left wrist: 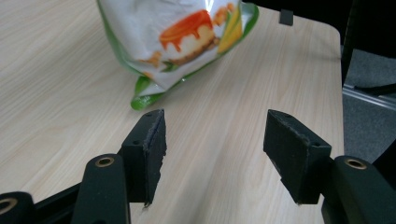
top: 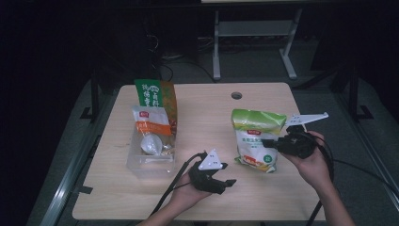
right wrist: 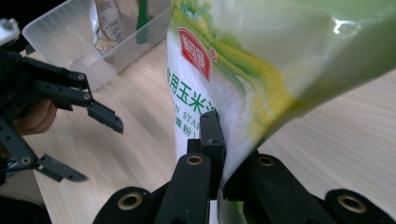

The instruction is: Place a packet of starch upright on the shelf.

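The green-and-white starch bag (top: 256, 139) stands on the table (top: 197, 197) right of centre, its side edge clamped between the fingers of the right gripper (top: 269, 141), which comes at it from three o'clock. At about seven o'clock from the bag, just apart from it, the left gripper (top: 225, 174) is held over the table with its fingers (left wrist: 152, 140) spread and nothing between them. Well off at nine o'clock sits a clear plastic bin (top: 150, 165) holding two more packets (top: 153, 120).
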Demonstrator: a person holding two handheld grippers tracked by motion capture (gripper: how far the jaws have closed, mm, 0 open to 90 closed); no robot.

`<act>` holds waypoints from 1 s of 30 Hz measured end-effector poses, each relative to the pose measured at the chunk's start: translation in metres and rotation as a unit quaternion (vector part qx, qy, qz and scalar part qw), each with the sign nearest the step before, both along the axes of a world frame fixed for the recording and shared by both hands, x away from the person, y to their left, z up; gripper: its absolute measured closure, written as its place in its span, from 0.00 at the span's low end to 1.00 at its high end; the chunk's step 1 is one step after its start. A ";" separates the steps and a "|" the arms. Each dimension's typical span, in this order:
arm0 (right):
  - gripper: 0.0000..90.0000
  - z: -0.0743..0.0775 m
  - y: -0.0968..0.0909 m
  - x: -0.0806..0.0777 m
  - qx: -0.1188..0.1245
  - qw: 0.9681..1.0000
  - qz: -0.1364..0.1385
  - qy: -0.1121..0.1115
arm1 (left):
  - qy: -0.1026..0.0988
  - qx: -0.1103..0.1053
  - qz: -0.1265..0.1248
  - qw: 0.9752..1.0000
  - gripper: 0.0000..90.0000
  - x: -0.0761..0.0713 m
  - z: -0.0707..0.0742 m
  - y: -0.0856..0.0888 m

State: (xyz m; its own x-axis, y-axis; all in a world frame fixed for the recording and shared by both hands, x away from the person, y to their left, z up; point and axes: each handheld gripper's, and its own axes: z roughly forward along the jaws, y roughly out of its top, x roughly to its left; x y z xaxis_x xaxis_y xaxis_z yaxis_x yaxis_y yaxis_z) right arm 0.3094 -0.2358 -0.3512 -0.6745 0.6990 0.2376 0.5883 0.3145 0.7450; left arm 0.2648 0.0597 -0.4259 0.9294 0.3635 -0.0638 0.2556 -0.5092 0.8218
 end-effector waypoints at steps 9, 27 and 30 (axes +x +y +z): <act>0.99 0.008 0.024 0.012 -0.004 1.000 0.019 0.002 | 0.008 -0.002 -0.003 1.000 0.41 -0.011 0.000 0.014; 0.99 0.022 0.066 0.029 0.000 0.999 0.049 -0.001 | 0.010 0.000 -0.008 1.000 0.37 -0.025 -0.007 0.034; 0.99 0.024 0.072 0.032 0.002 0.998 0.057 -0.006 | 0.006 -0.003 -0.009 1.000 0.37 -0.025 -0.008 0.036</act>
State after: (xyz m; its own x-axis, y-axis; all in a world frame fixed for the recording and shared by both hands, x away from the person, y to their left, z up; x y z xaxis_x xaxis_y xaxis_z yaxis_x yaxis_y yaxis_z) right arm 0.3413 -0.1634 -0.3268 -0.7531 0.6160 0.2310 0.5391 0.3766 0.7534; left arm 0.2393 0.0957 -0.4338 0.9348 0.3469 -0.0768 0.2565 -0.5093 0.8214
